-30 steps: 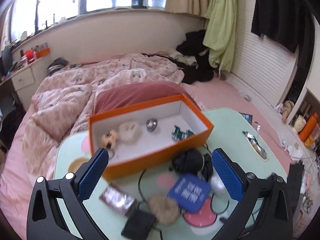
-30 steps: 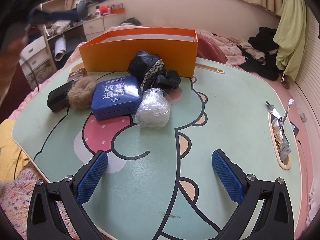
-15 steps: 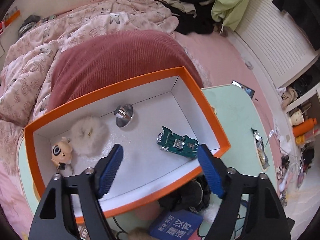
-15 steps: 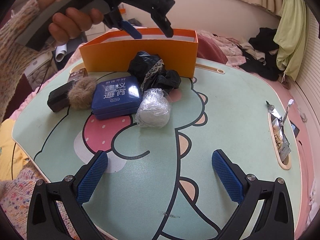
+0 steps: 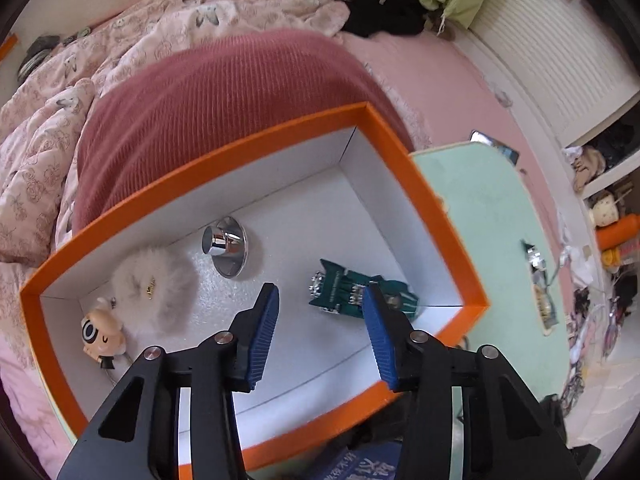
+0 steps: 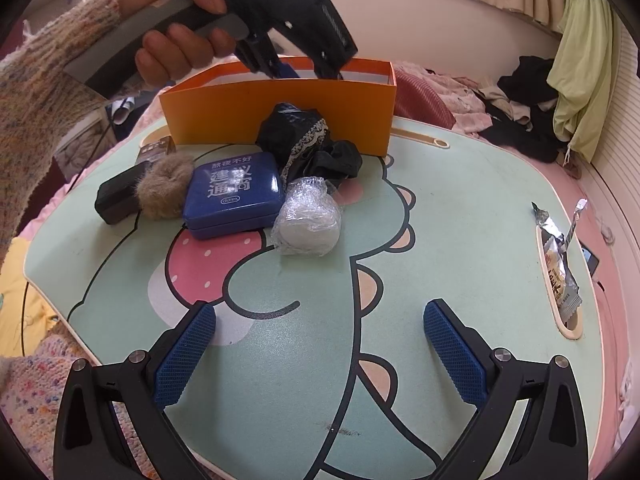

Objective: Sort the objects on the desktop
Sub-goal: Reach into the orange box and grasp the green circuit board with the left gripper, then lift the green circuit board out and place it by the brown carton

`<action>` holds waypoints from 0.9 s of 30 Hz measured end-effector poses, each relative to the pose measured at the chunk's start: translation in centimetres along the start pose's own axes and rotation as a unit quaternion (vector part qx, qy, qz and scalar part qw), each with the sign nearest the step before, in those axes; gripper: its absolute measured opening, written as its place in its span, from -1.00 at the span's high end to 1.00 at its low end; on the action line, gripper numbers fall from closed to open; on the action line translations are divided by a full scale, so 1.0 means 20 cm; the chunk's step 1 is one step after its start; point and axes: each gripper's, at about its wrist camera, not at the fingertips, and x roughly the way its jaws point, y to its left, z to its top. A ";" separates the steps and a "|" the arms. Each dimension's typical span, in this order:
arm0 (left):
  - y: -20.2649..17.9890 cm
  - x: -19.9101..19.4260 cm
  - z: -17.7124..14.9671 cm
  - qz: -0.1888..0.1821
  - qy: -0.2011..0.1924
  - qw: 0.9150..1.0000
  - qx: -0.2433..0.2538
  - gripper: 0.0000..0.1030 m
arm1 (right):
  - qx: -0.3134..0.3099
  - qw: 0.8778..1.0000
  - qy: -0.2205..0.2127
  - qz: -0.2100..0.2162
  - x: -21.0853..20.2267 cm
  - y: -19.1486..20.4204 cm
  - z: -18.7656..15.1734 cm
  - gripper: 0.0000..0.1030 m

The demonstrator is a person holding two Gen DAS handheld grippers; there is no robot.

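- Left wrist view: my left gripper (image 5: 318,300) tips steeply down into the orange box (image 5: 448,216), fingers apart with nothing between them, poised above the green circuit board (image 5: 344,292).
- Only this view shows the box floor: a chrome knob (image 5: 224,246), a white fur pompom (image 5: 154,288) and a small cartoon figure (image 5: 100,334) lie inside.
- Right wrist view: my right gripper (image 6: 320,348) sits low and level over the table (image 6: 460,216), fingers wide apart and holding nothing.
- Only here do I see my left hand (image 6: 176,48) on the handle above the box, and the pile beside it: blue tin (image 6: 234,192), plastic-wrapped ball (image 6: 308,220), black lace cloth (image 6: 308,144), brown pompom (image 6: 166,184).
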 end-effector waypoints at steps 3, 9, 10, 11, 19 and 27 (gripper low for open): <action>0.00 0.05 0.01 0.010 0.005 1.000 0.000 0.12 | 0.000 1.000 0.000 0.000 0.00 0.00 0.00 -1.00; 0.02 0.06 0.02 -0.031 0.005 0.999 -0.004 0.60 | 0.001 1.000 -0.001 0.001 0.00 -0.01 0.00 -1.00; 0.01 0.05 0.01 -0.030 0.001 1.000 0.000 0.61 | 0.001 1.000 -0.001 0.001 0.00 -0.01 0.00 -1.00; 0.01 0.05 0.01 -0.029 -0.002 1.000 0.000 0.61 | 0.001 1.000 -0.001 0.001 0.00 -0.01 0.00 -1.00; 0.14 -0.11 0.00 -0.058 -0.053 0.996 -0.037 0.78 | 0.002 1.000 -0.001 0.001 0.00 -0.01 0.00 -1.00; 0.22 -0.47 -0.10 -0.090 -0.126 0.987 -0.046 0.78 | 0.001 1.000 -0.001 0.001 0.00 -0.01 0.00 -1.00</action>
